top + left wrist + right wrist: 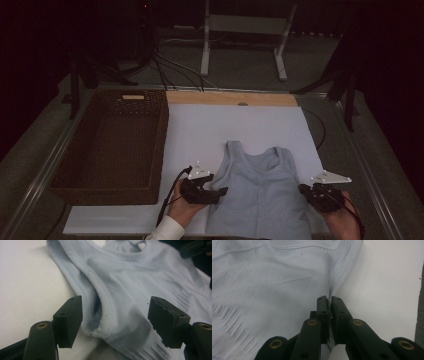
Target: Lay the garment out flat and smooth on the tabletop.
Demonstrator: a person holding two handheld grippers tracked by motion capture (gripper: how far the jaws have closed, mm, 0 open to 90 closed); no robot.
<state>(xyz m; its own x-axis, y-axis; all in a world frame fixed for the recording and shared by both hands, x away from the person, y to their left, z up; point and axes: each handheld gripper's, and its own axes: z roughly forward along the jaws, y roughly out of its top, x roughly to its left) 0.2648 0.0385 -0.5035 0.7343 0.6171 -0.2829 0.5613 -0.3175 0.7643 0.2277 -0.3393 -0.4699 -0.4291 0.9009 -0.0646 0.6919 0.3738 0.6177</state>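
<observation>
A pale blue sleeveless top point(257, 192) lies flat on the white sheet point(200, 132) that covers the table, its neck pointing to the far side and its hem running off the near edge. It sits right of the middle, well apart from the dark wicker basket point(112, 145) that stands on the left.

The left gripper point(217, 192) is at the top's left edge, just below the armhole. Its jaws stand apart, and the left gripper view point(115, 320) shows the ribbed armhole edge and a fold of cloth lying between them, with the pads clear of the fabric on both sides. The left hand point(182, 207) comes in from the near edge with a white cuff point(167, 230) showing at the wrist, and the gripper points right, towards the garment, held low over the sheet.

The right gripper point(306, 189) is at the top's right side edge. Its jaws are pressed together on the side seam, and in the right gripper view point(329, 305) the cloth puckers into creases that run to the pinch. The right hand point(340, 210) comes in from the near right corner, with the gripper aimed left and low.
</observation>
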